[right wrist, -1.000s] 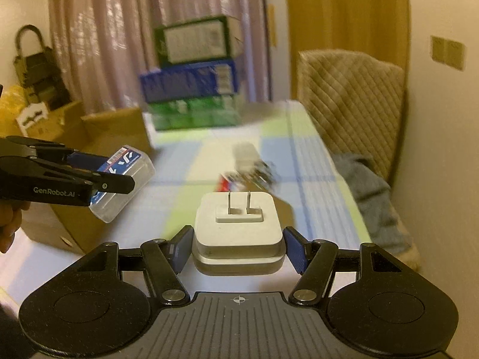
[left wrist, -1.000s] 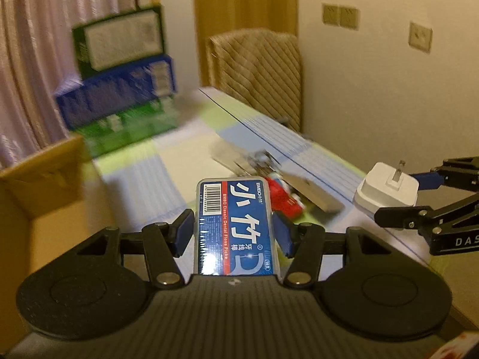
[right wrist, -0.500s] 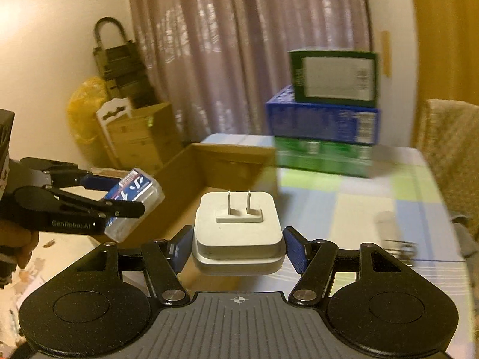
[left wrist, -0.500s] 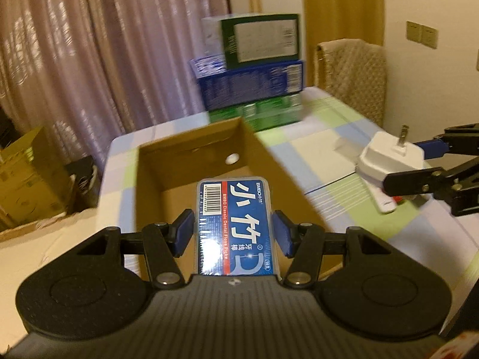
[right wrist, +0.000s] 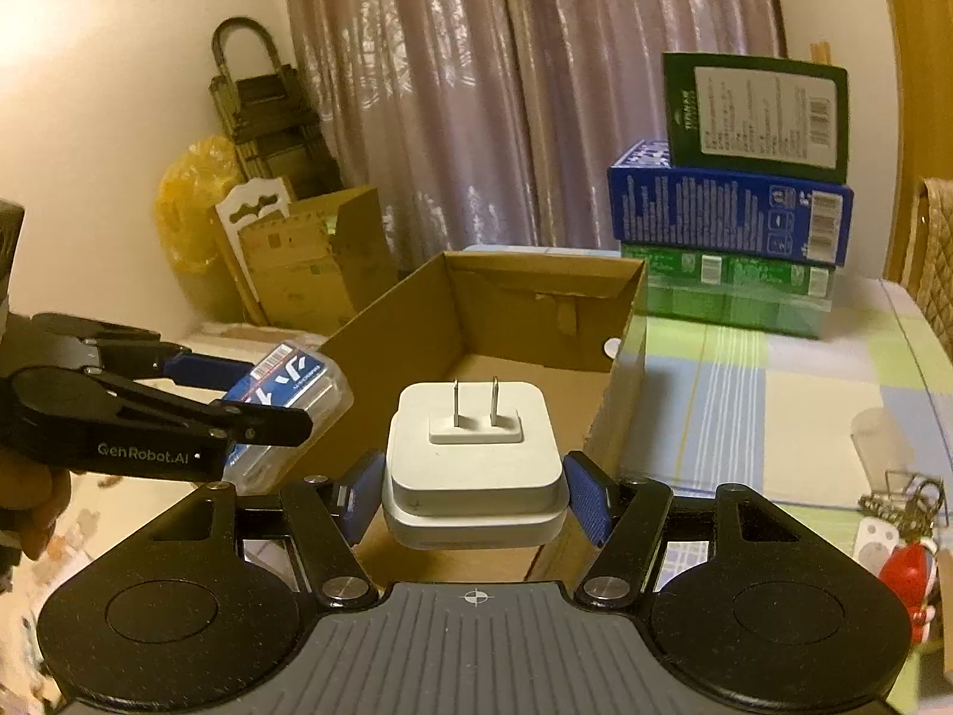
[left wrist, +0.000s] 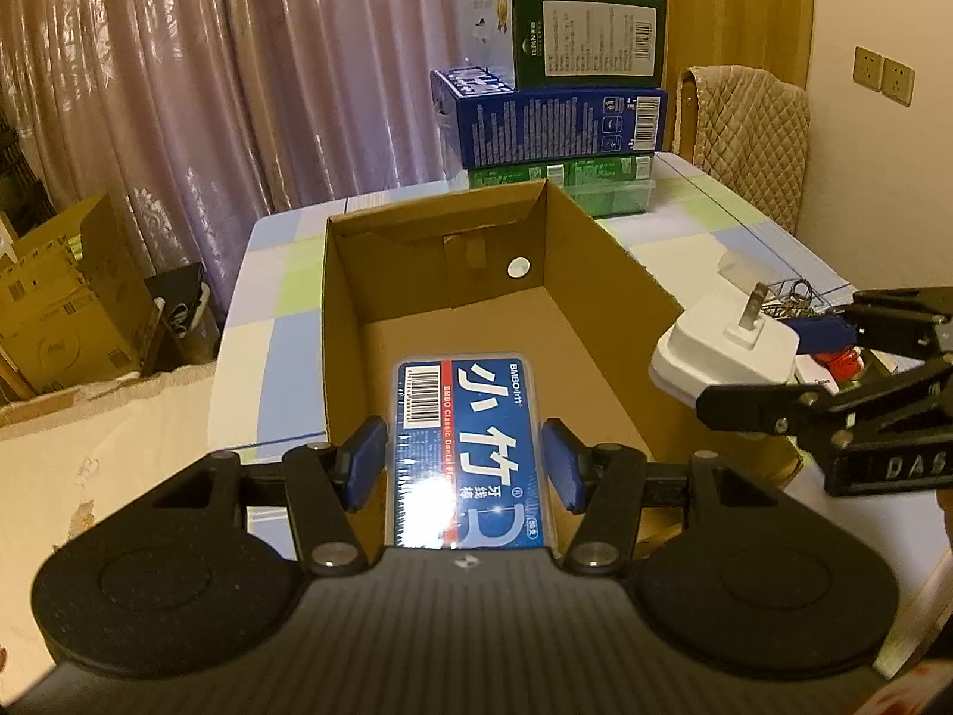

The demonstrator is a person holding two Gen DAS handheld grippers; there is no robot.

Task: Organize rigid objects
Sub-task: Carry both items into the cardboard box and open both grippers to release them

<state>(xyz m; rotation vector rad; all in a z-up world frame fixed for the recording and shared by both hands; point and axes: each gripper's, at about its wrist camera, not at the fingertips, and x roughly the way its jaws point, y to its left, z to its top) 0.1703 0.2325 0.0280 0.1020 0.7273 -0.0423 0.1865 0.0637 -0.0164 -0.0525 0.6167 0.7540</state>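
The left gripper (left wrist: 463, 465) clamps the floss case (left wrist: 464, 441) and the right gripper (right wrist: 473, 497) clamps the plug adapter (right wrist: 473, 465), both poised over the cardboard box (left wrist: 601, 274), seemingly for dropping in.

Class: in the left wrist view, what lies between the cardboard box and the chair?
The stack of cartons, beyond the cardboard box and left of the chair, shown in the left wrist view.

Stacked boxes (left wrist: 560, 101), curtain (left wrist: 238, 71), chair (left wrist: 750, 131)

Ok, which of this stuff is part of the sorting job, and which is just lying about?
In play:
floss pick case in left gripper
white plug adapter in right gripper
open cardboard box

Lying about:
stacked cartons
keys
padded chair
floor boxes
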